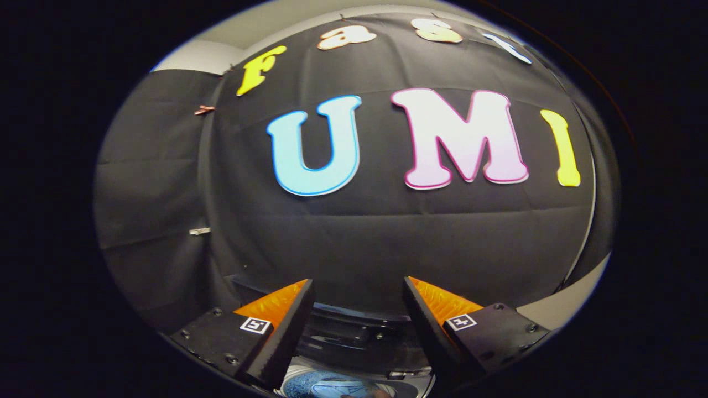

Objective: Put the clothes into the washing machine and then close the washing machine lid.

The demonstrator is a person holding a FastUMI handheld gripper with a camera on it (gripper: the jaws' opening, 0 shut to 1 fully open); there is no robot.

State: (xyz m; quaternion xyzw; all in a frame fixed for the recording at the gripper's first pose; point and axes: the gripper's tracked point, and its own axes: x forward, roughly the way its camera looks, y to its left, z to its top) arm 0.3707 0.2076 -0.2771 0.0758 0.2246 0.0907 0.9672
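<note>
Black cloth wall [354, 243] ahead — plain and creased; below the parted fingers [287, 331], mottled blue clothes [326, 386] in a pale grey washing machine [412, 387] — dark lid [354, 331].

Hand-held two-finger gripper [358, 290], wedge-shaped fingers with ribbed inner pads: standing wide apart, gripping nothing, tips converging slightly forward. Left finger [279, 326] and right finger [431, 326] each carrying a small square marker tag on the flat dark mounting block behind it. Pointing level toward the booth's far side, tilting a little clockwise.
</note>
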